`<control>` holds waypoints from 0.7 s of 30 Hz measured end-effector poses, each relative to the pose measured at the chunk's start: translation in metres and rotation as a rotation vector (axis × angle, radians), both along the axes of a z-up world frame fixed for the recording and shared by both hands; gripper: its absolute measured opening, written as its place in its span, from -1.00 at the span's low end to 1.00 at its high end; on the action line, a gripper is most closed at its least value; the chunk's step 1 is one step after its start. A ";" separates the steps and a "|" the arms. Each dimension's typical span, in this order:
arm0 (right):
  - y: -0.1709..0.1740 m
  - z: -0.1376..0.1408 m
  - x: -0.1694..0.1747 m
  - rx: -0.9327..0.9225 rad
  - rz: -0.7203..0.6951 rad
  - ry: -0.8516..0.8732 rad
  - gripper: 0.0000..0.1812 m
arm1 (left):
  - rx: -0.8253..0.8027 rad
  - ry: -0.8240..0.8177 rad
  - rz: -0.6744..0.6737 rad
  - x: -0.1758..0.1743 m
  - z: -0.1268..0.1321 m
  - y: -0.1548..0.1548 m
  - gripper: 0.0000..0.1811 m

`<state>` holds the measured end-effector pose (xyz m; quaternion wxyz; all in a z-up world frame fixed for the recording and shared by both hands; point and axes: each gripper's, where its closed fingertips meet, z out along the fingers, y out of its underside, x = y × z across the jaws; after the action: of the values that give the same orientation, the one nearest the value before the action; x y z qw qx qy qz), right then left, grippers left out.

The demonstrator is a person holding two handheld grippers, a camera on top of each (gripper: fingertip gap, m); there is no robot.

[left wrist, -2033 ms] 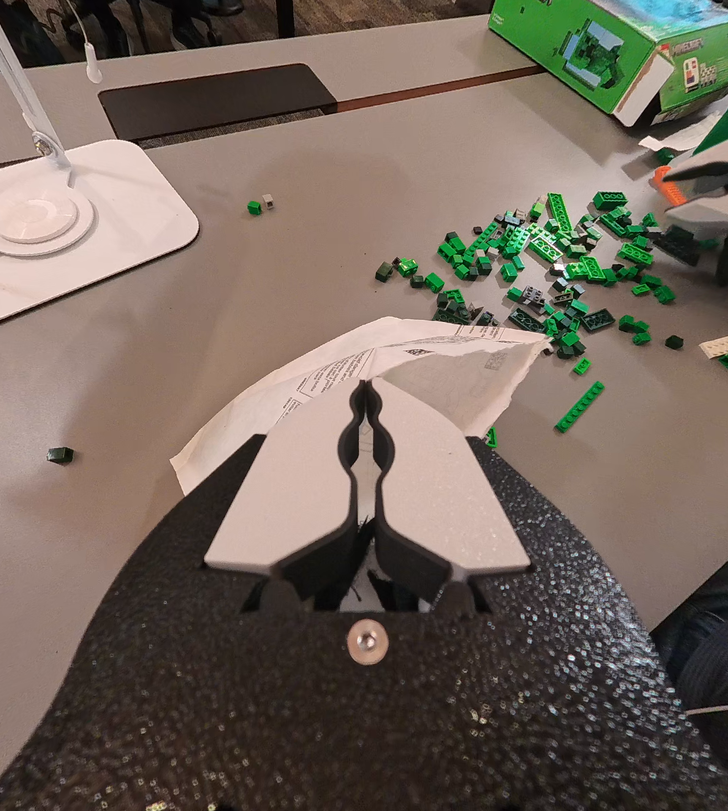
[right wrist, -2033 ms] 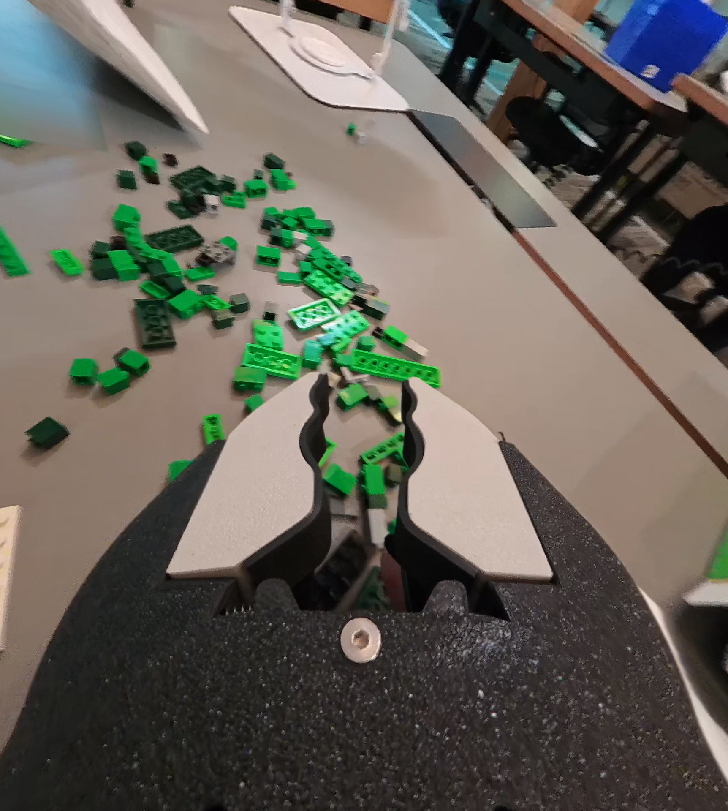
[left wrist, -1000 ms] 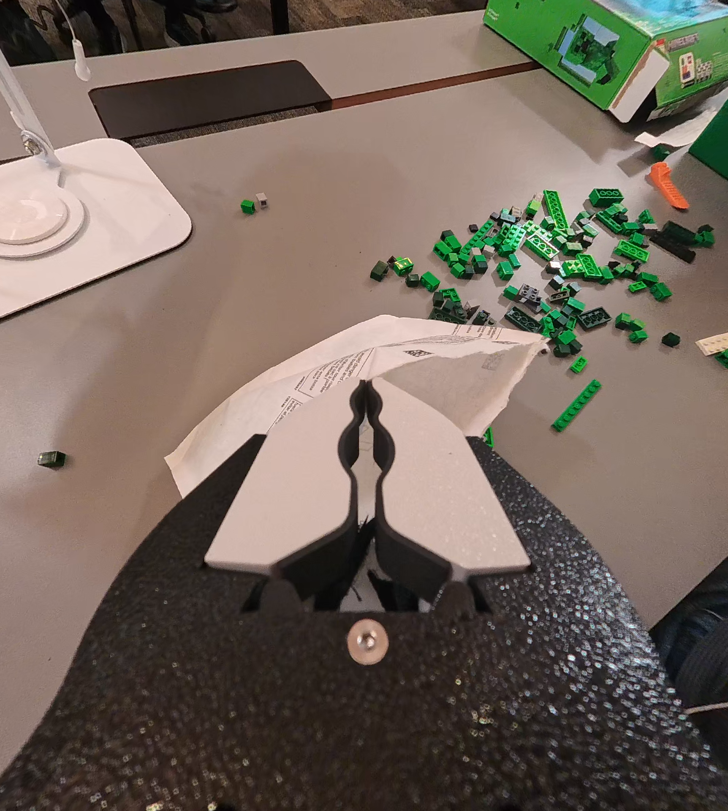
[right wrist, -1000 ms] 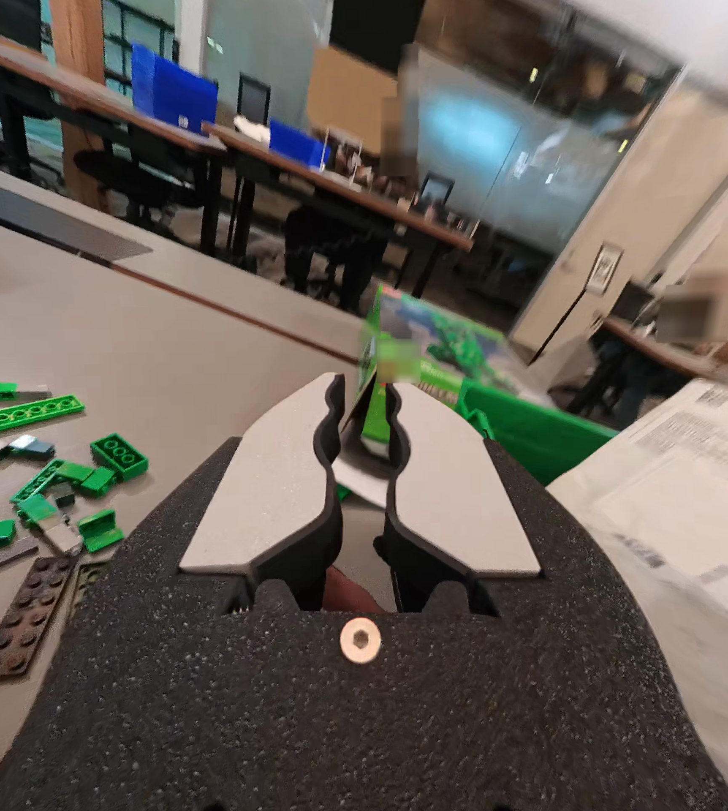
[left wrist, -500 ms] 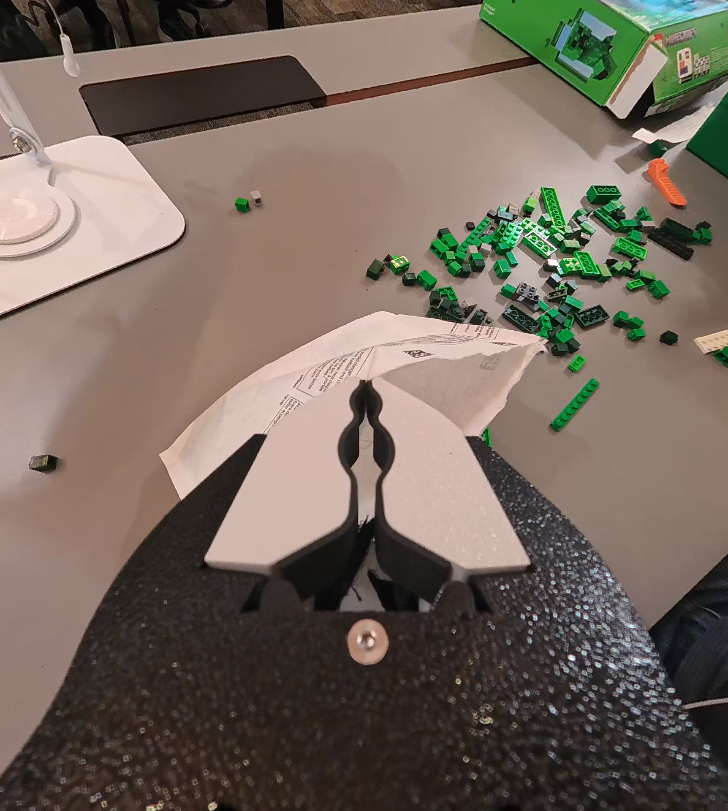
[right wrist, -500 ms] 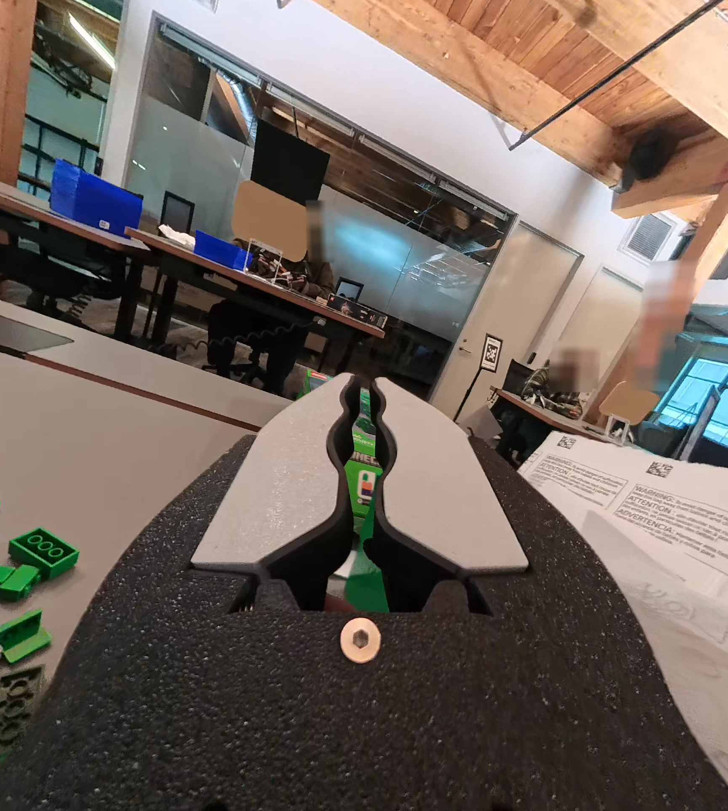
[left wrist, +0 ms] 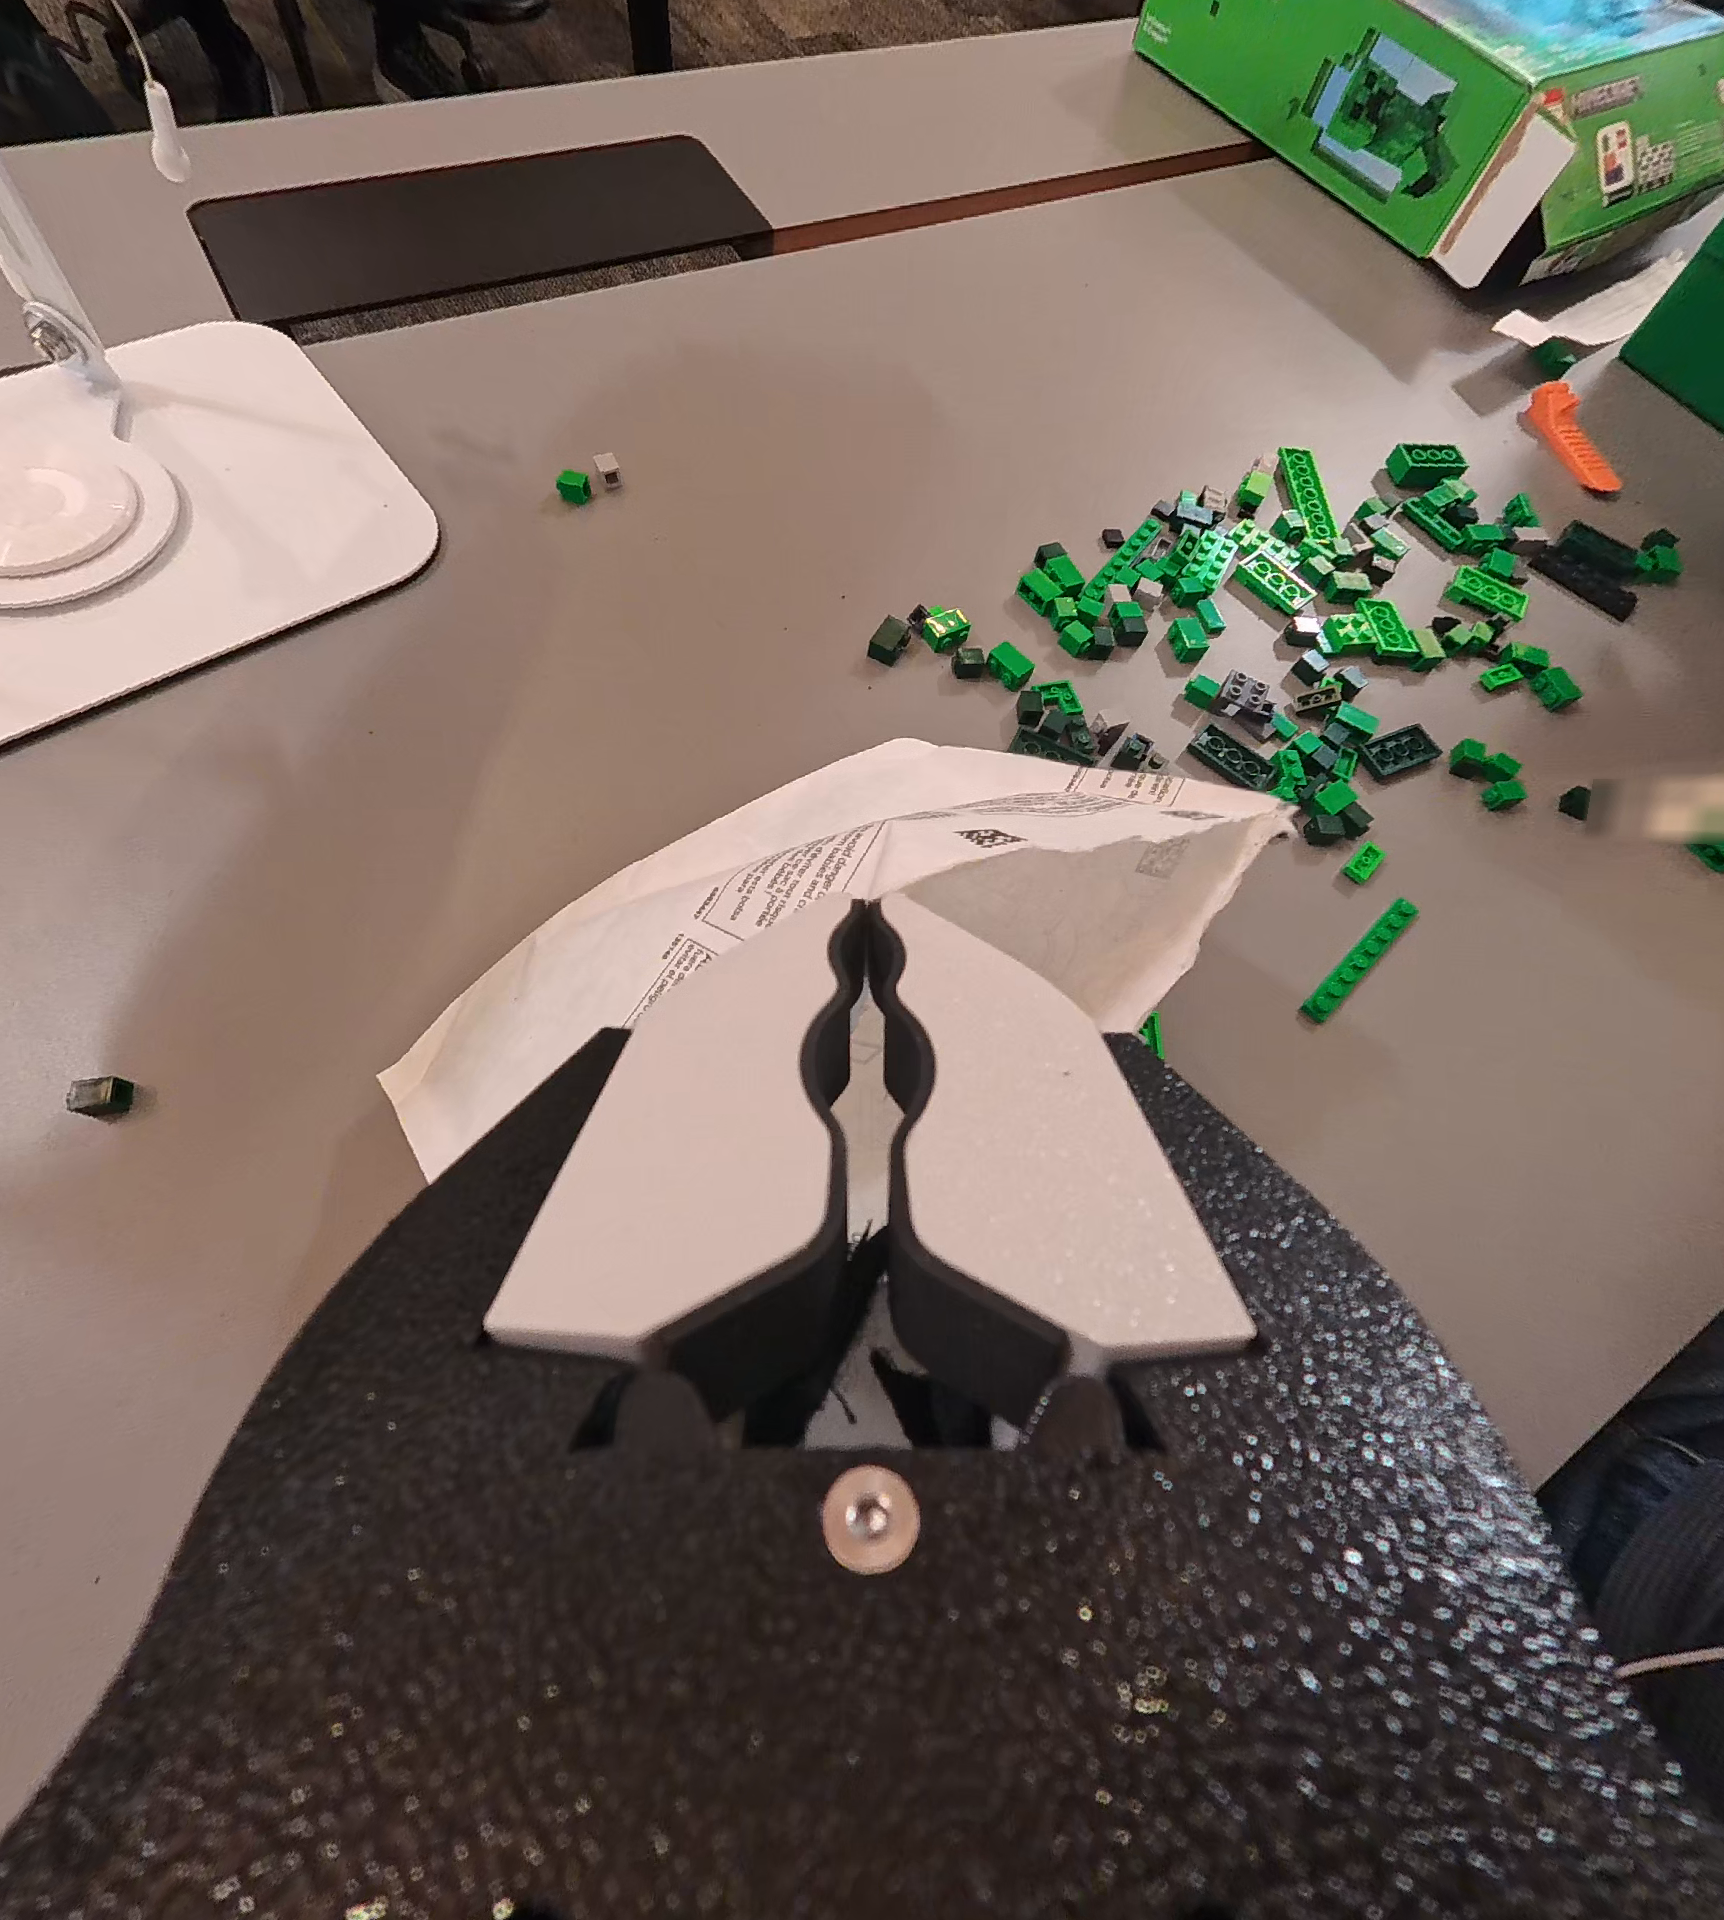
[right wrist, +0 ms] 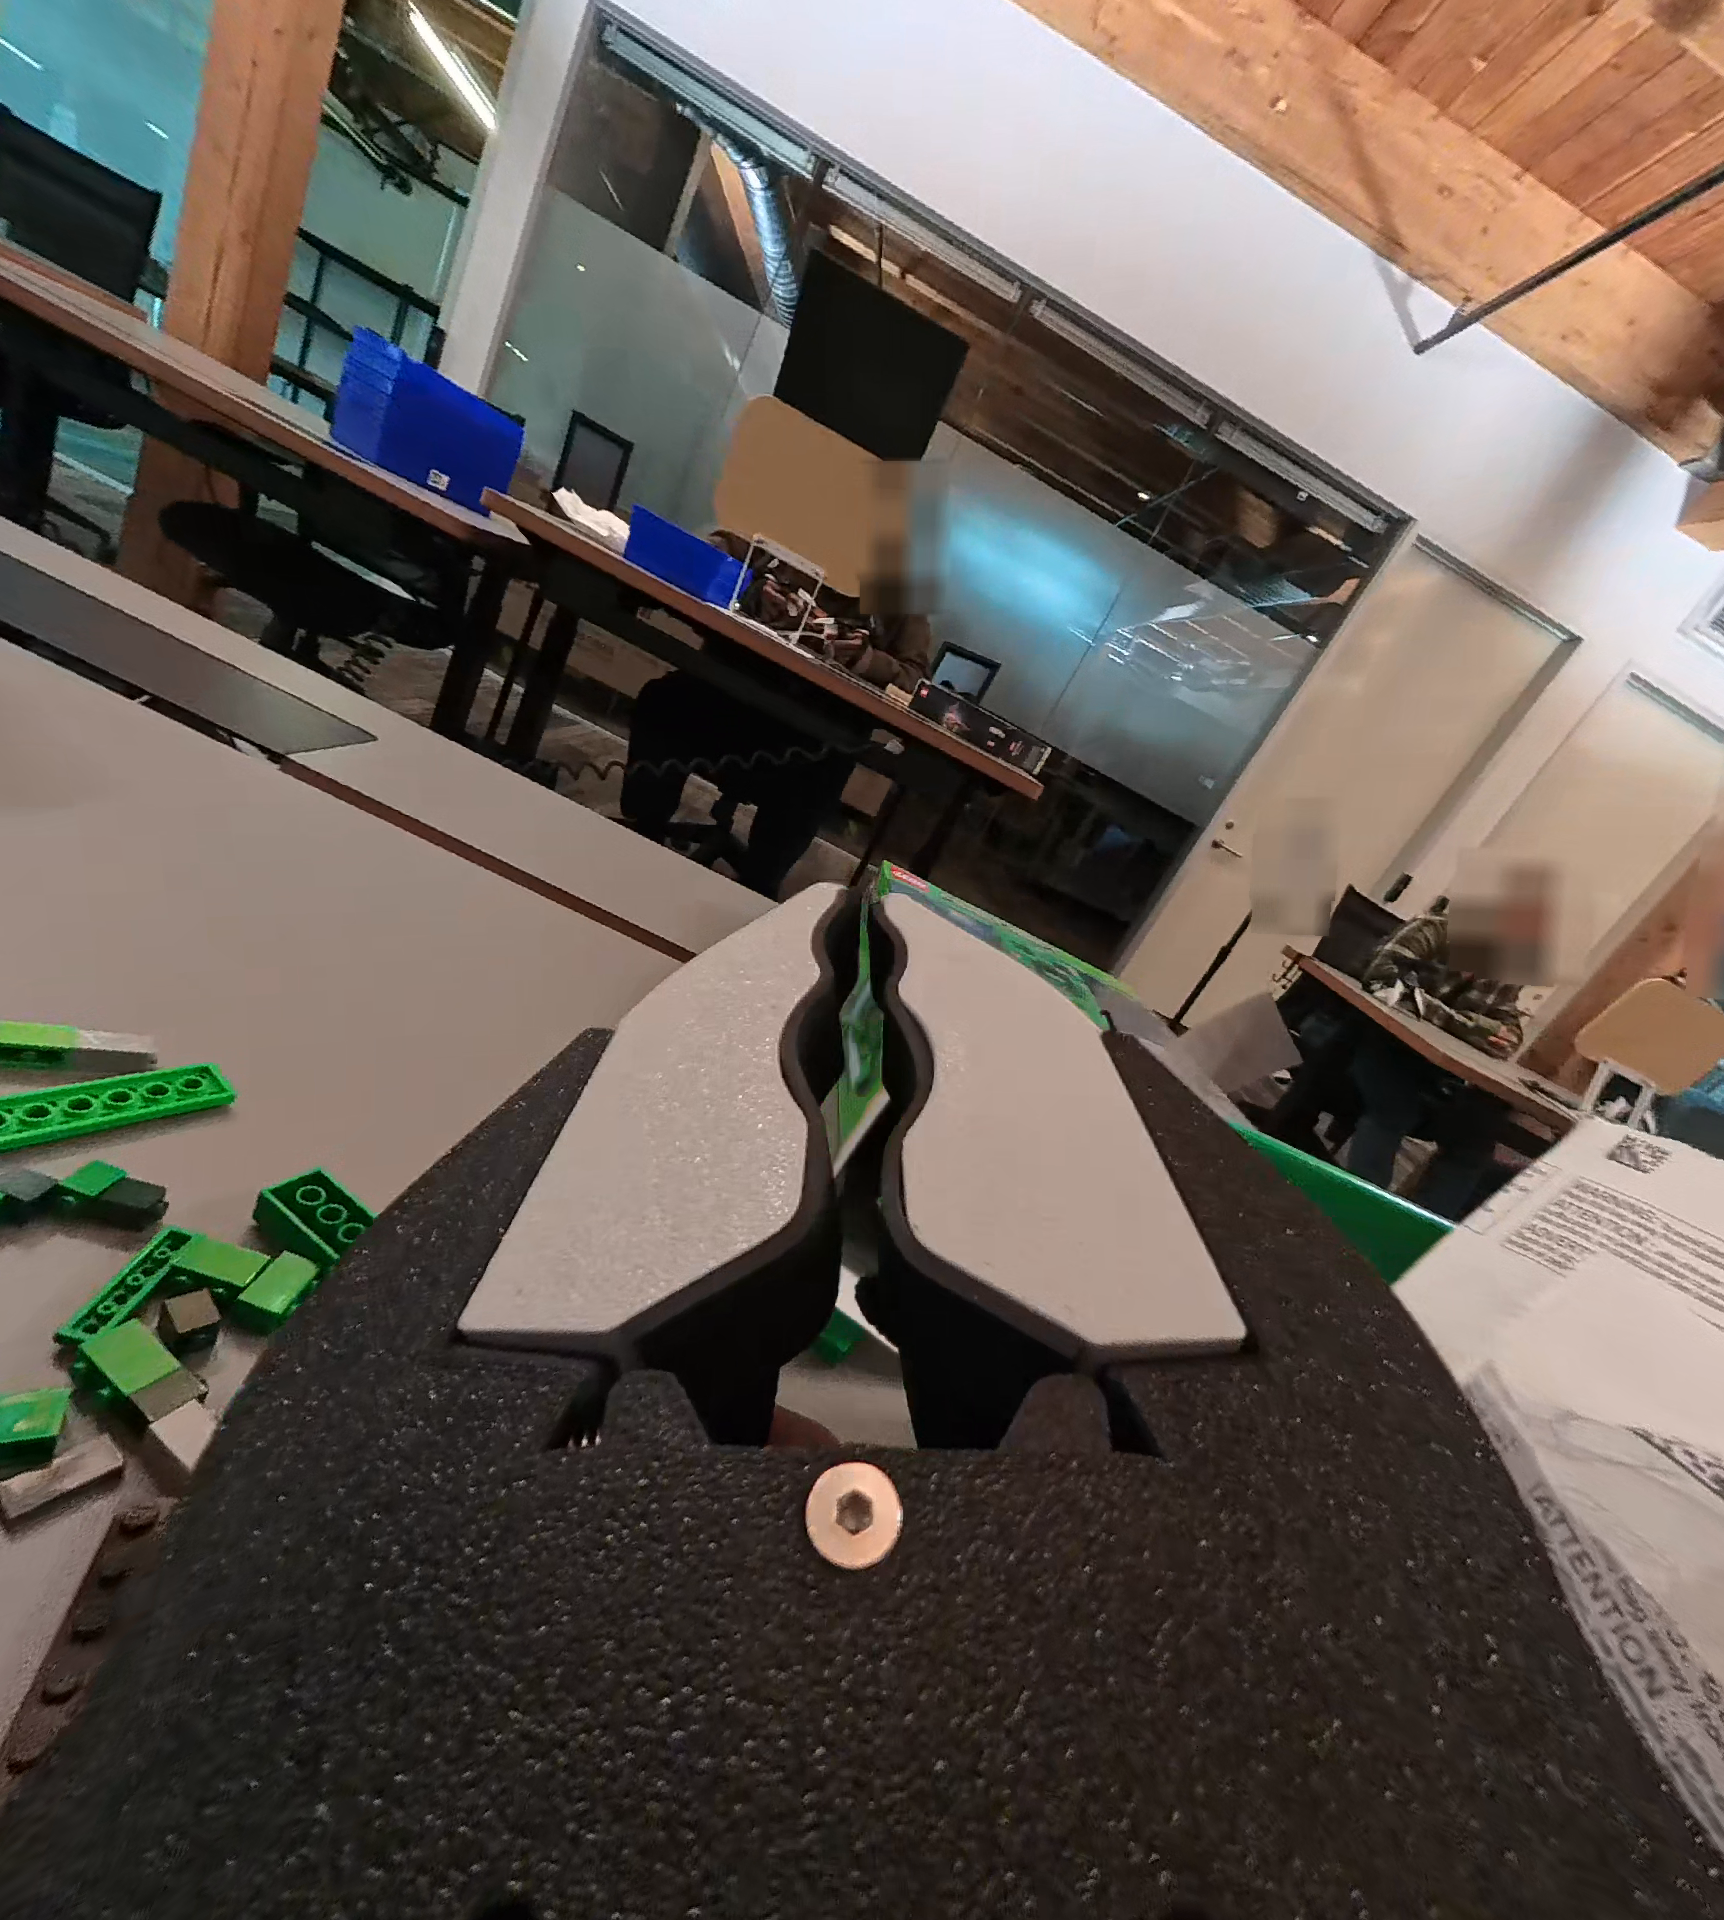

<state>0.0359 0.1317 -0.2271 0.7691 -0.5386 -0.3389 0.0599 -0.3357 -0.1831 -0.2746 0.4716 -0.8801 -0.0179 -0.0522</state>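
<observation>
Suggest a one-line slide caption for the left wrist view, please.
Left gripper shut on a torn white paper bag beside scattered green bricks.

Beyond the grey-and-black left gripper (left wrist: 866,914), a white printed paper bag (left wrist: 951,842), green bricks (left wrist: 1357,623) and an orange tool (left wrist: 1570,436) lie on the grey desk (left wrist: 733,582).

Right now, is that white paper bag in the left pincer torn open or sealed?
Torn open. The white paper bag shows a ragged edge gaping toward the green bricks, while the left gripper pinches it shut-jawed.
</observation>
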 end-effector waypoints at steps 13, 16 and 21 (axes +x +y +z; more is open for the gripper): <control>0.000 -0.009 -0.010 -0.025 0.034 -0.020 -0.99 | -0.001 -0.001 -0.003 0.001 0.000 0.000 -1.00; -0.001 -0.009 -0.012 -0.020 0.038 -0.032 -0.99 | 0.000 0.000 -0.001 0.000 0.000 0.000 -1.00; -0.002 -0.007 -0.012 -0.023 0.047 -0.011 -0.99 | 0.002 -0.004 0.000 0.000 0.000 0.000 -1.00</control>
<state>0.0243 0.1294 -0.2339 0.7593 -0.5397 -0.3549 0.0789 -0.3362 -0.1831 -0.2747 0.4724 -0.8795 -0.0186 -0.0540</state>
